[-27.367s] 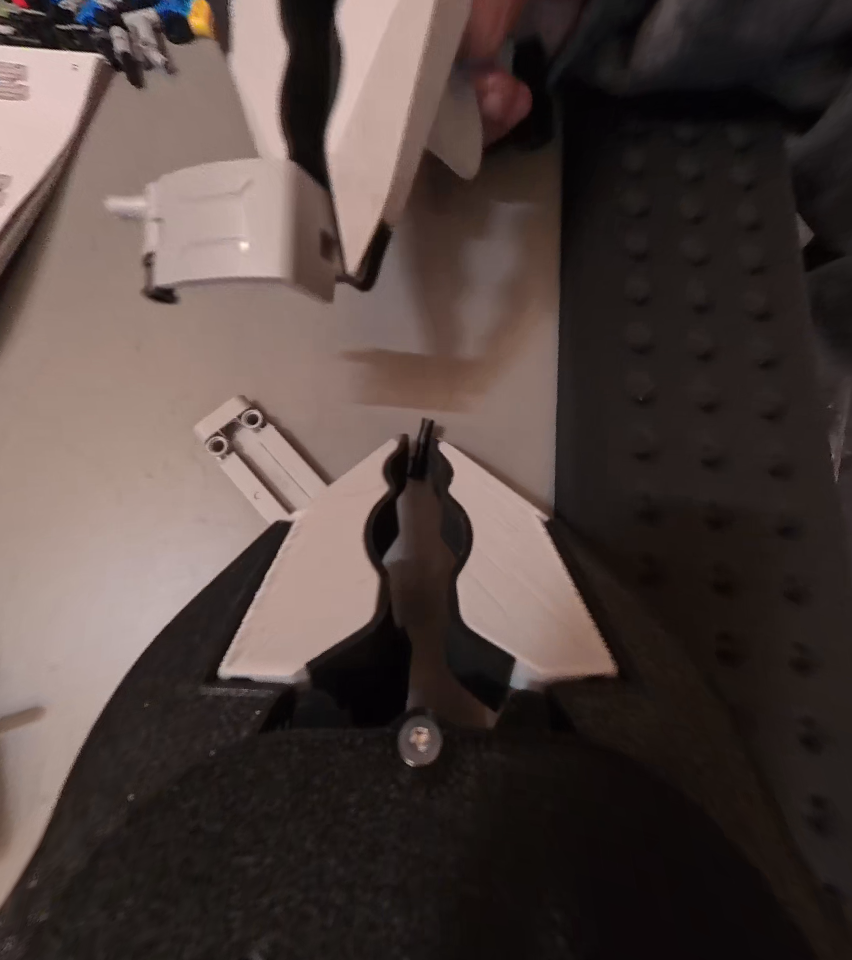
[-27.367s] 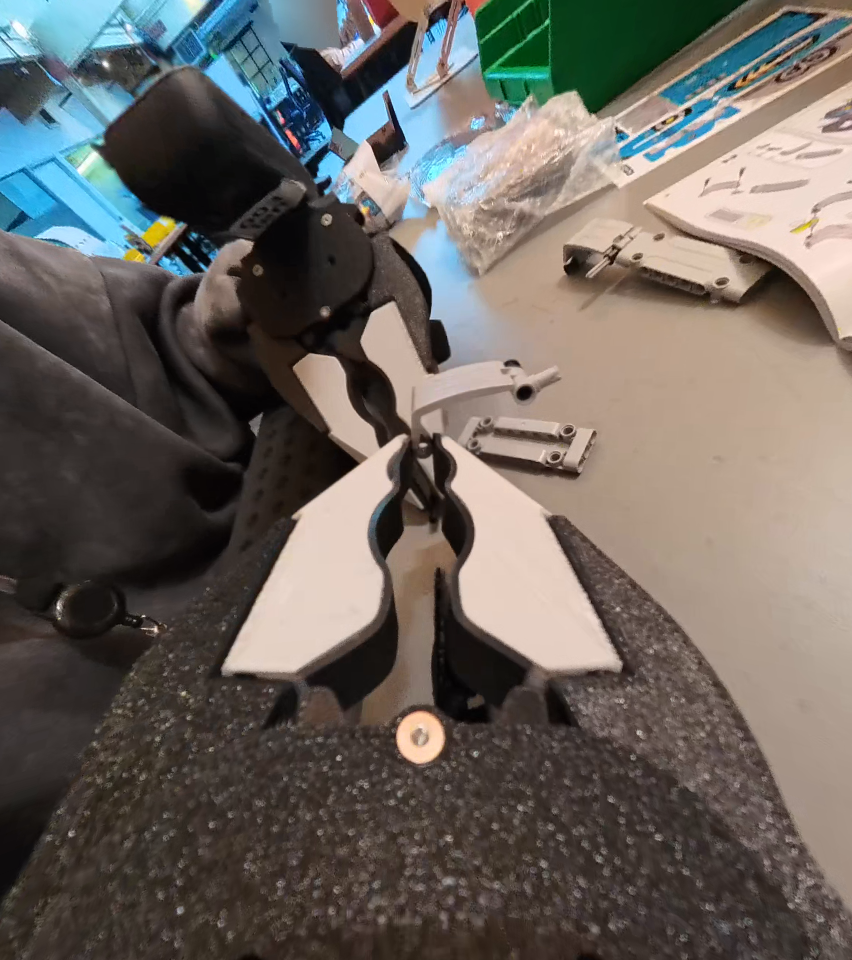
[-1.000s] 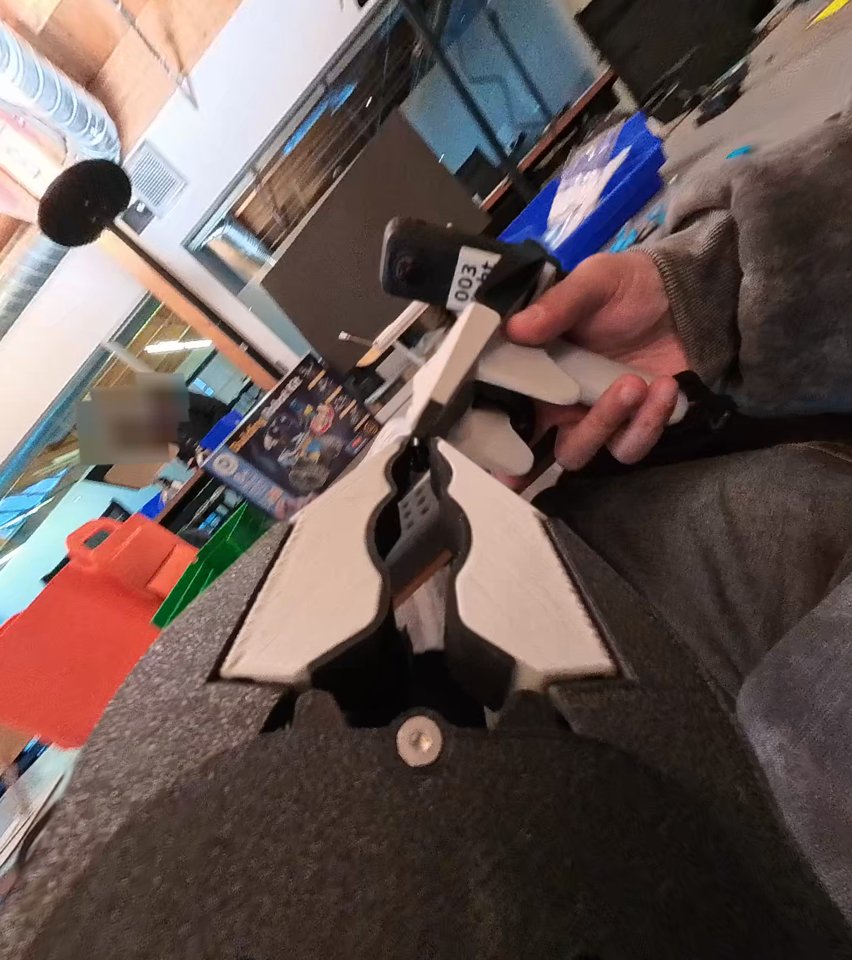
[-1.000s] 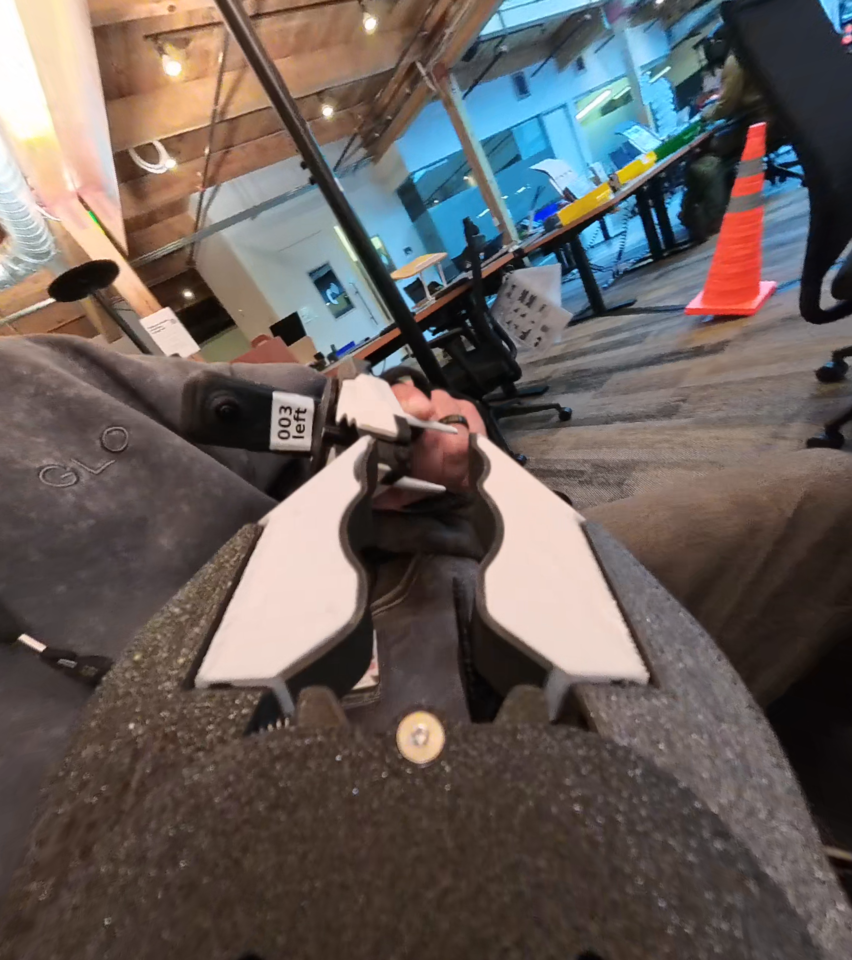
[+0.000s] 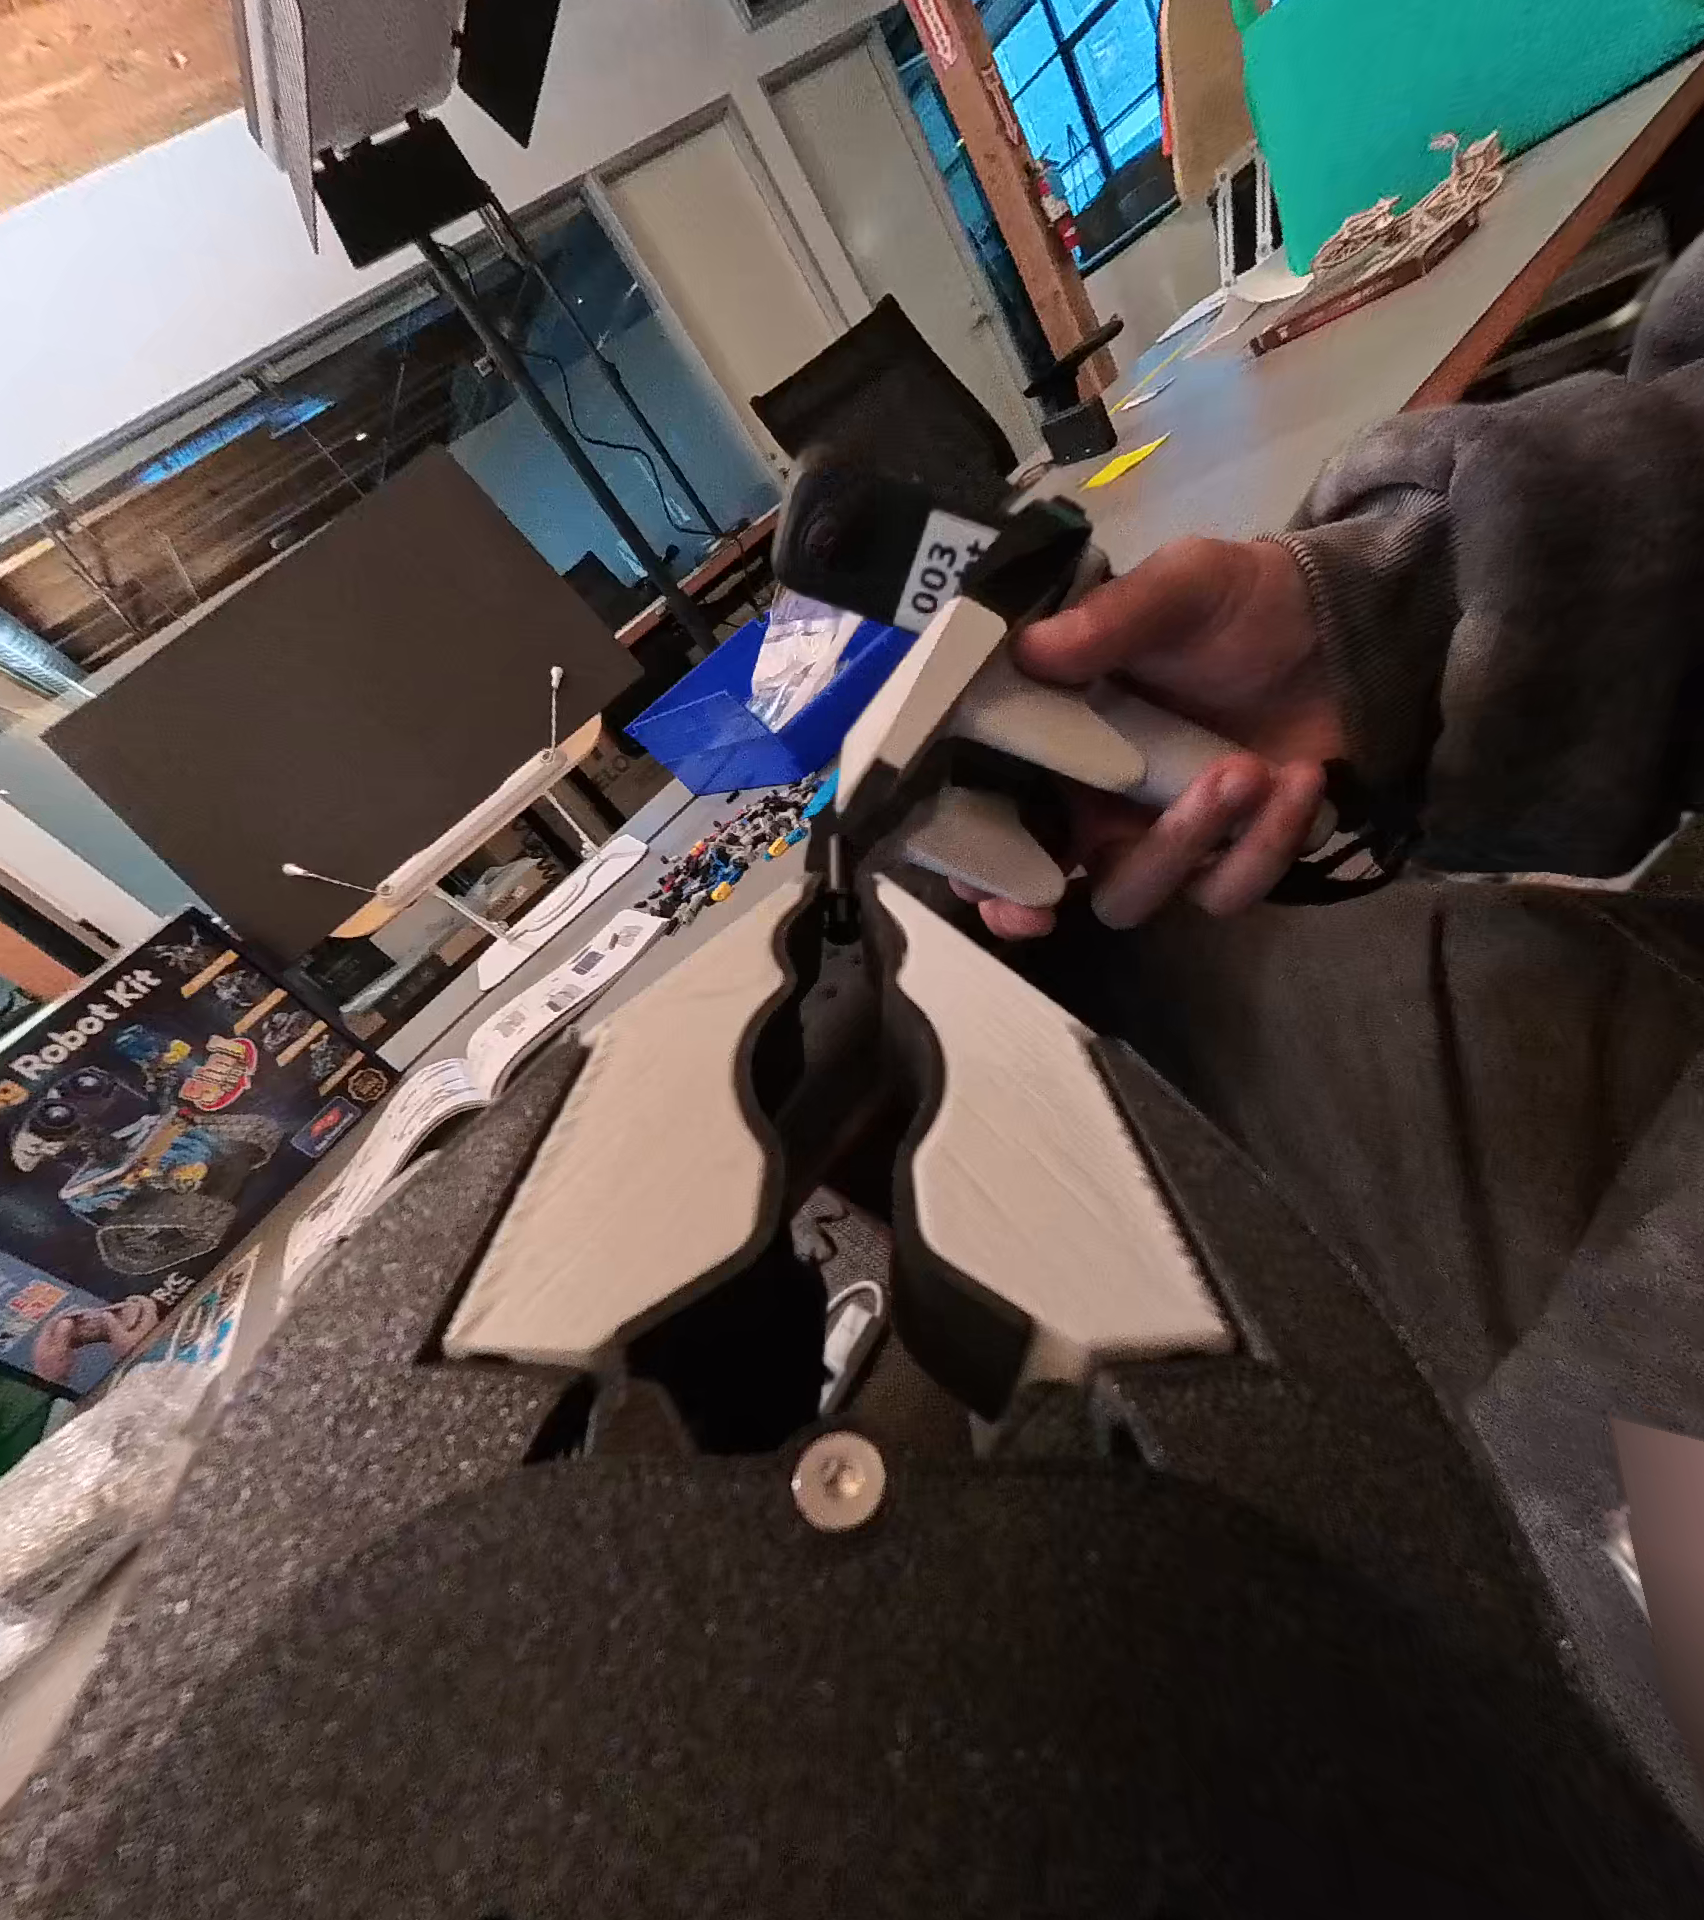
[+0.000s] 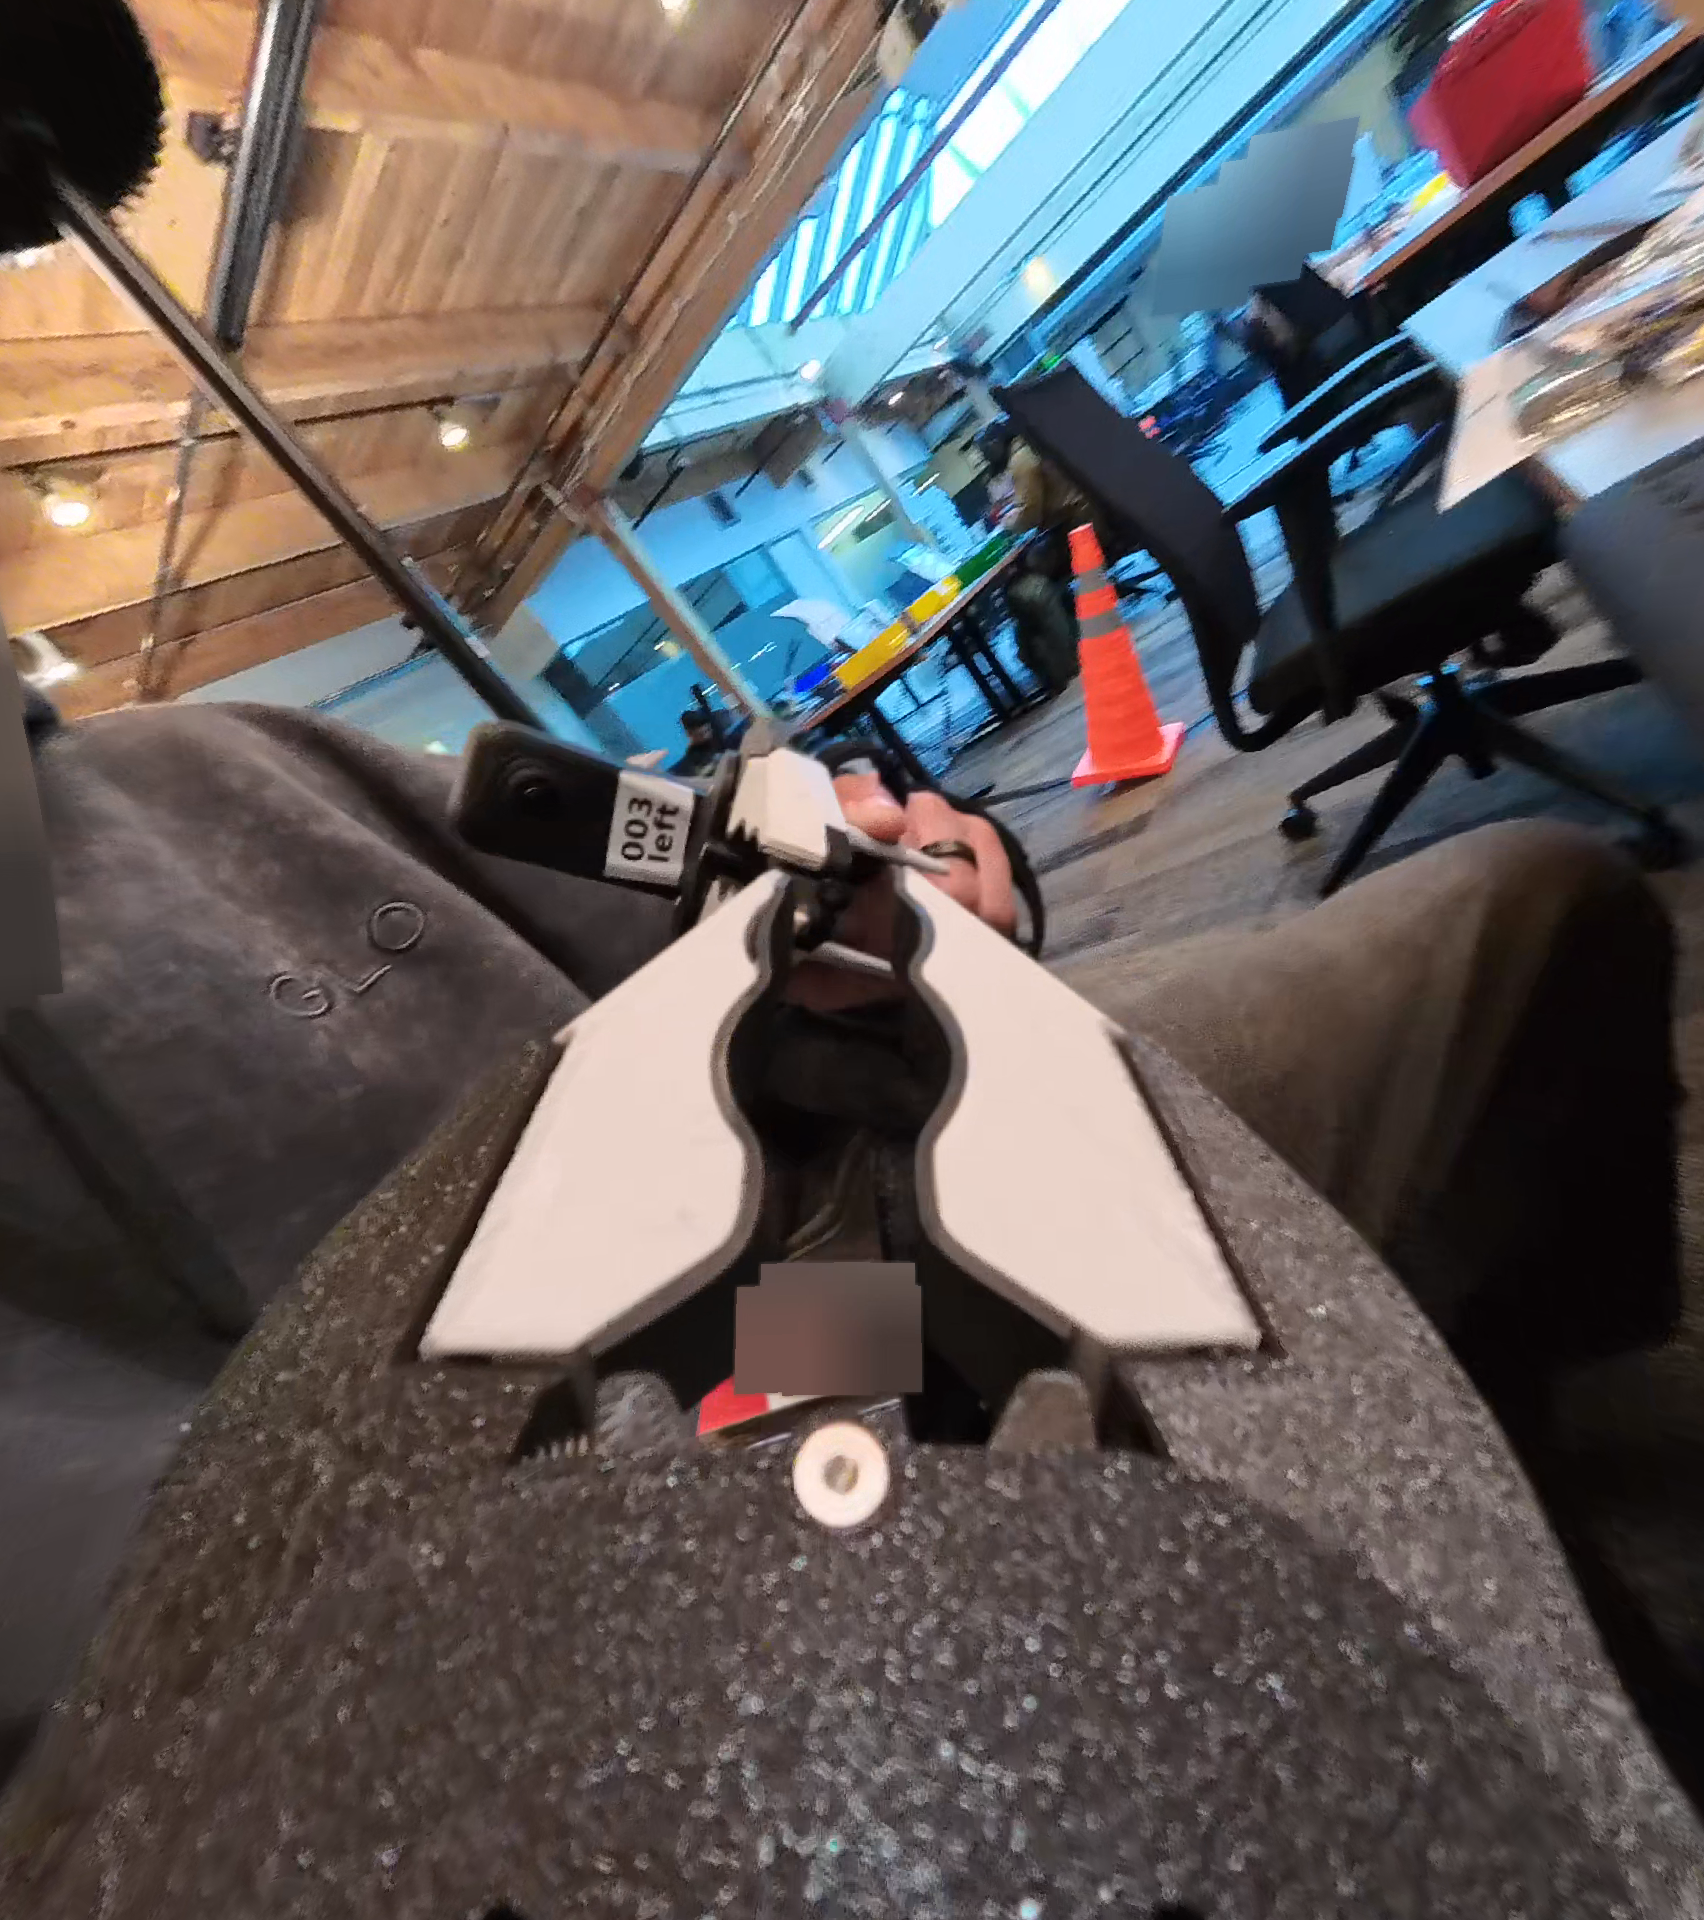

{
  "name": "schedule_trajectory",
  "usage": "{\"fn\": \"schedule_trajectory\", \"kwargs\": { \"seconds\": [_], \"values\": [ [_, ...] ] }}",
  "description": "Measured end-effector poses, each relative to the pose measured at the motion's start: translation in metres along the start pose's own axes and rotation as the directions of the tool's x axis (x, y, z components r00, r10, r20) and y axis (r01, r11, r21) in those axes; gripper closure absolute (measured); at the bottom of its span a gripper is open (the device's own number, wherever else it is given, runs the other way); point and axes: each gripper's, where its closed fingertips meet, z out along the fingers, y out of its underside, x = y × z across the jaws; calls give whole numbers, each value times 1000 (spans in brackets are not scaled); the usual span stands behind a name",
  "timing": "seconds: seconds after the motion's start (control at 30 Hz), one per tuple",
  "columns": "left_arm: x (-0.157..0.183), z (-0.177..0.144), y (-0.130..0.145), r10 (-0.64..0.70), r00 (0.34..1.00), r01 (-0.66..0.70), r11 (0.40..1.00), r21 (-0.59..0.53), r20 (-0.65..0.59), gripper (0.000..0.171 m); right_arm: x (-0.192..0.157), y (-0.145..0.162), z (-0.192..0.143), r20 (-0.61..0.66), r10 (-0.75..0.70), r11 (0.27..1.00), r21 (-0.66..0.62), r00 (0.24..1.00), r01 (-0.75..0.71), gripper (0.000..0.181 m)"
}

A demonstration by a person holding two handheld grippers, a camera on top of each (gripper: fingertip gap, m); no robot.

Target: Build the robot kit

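The way ahead of the left tool (image 5: 846, 906) is blocked by the right tool (image 5: 843, 821), held just beyond its tips by a hand (image 5: 1191, 727). To the right of that hand, room is closed off by a grey sleeve (image 5: 1554, 582). To its left, the desk (image 5: 1243, 457) is crowded by a booklet (image 5: 474, 1049) and loose small parts (image 5: 734, 852).

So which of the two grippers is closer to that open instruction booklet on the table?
Left, probably. The left gripper sits just beside the open instruction booklet, which lies to its left; the right gripper is held farther off to the right.
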Motion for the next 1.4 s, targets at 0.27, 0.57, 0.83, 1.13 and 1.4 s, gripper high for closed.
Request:
{"fn": "schedule_trajectory", "kwargs": {
  "seconds": [0.27,0.57,0.83,1.13,1.4],
  "values": [
    [2,-13,-4,27,999,-27,1000,-13,31,166,-10,11,17,64,-18,997,-80,998,23,177],
    [4,-22,-20,133,987,-135,991,23,85,164,-30,10,24,222,69,994,-98,973,-48,177],
    [0,-19,-23,112,990,-112,994,-10,82,165,-31,5,21,212,73,996,-63,975,-61,176],
    [-143,-28,66,-322,937,340,931,-136,139,166,113,-100,-23,-539,-439,895,-332,718,298,145],
    [-204,20,139,-600,798,589,796,-141,-54,166,320,-119,-110,-777,-355,850,-499,520,-165,139]
  ]
}}
